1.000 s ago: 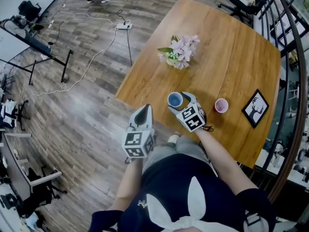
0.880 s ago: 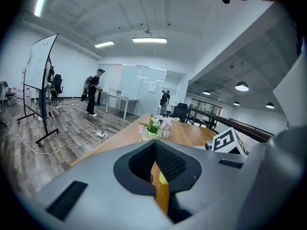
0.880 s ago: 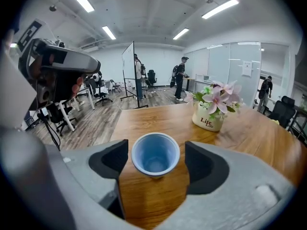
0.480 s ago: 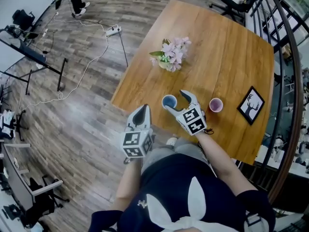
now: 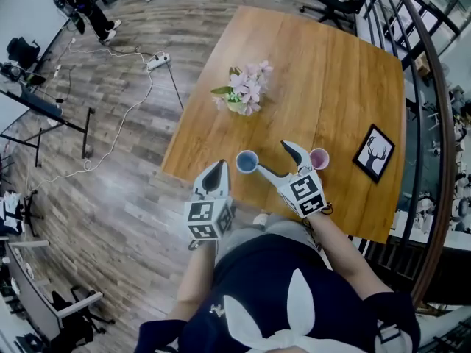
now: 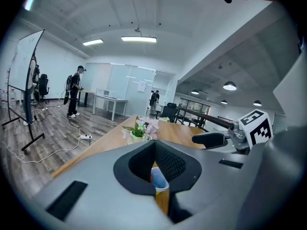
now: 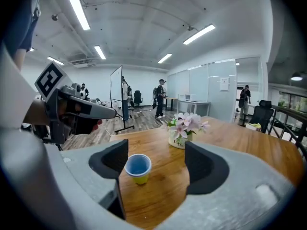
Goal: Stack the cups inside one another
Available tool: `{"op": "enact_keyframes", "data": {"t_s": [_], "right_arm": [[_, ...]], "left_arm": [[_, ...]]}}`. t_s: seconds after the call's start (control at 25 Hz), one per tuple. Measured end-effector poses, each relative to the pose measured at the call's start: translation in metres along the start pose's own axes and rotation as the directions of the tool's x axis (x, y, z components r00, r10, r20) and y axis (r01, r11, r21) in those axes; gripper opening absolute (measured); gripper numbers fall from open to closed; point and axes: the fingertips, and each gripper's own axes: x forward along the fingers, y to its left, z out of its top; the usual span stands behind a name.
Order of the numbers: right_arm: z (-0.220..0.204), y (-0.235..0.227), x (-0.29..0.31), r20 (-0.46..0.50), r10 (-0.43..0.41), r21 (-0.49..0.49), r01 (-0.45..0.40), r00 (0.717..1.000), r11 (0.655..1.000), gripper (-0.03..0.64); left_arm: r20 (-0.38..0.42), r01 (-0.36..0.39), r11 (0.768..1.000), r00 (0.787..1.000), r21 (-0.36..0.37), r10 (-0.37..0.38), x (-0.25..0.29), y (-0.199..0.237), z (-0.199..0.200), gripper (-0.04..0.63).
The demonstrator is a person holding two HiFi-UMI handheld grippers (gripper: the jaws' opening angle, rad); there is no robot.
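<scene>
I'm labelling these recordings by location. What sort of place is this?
Most likely an open-plan office or lab: a white whiteboard on a stand, glass-walled partition rooms, and a black office chair beside a large wooden table.

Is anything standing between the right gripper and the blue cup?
Nothing visible does. The right gripper is open, and the blue cup stands on bare table just ahead of its jaws. The flowers sit well beyond the cup, out of the way.
</scene>
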Motion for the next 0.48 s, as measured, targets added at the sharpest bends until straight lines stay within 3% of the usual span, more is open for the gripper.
{"op": "enact_keyframes", "data": {"t_s": [0.48], "right_arm": [[-0.031,-0.077,-0.066,-0.025,-0.242,0.115,0.243,0.970,0.963,0.368]], "left_arm": [[-0.036,0.063,0.998,0.997,0.021,-0.062,0.017,-0.023,0.001,0.009]]}}
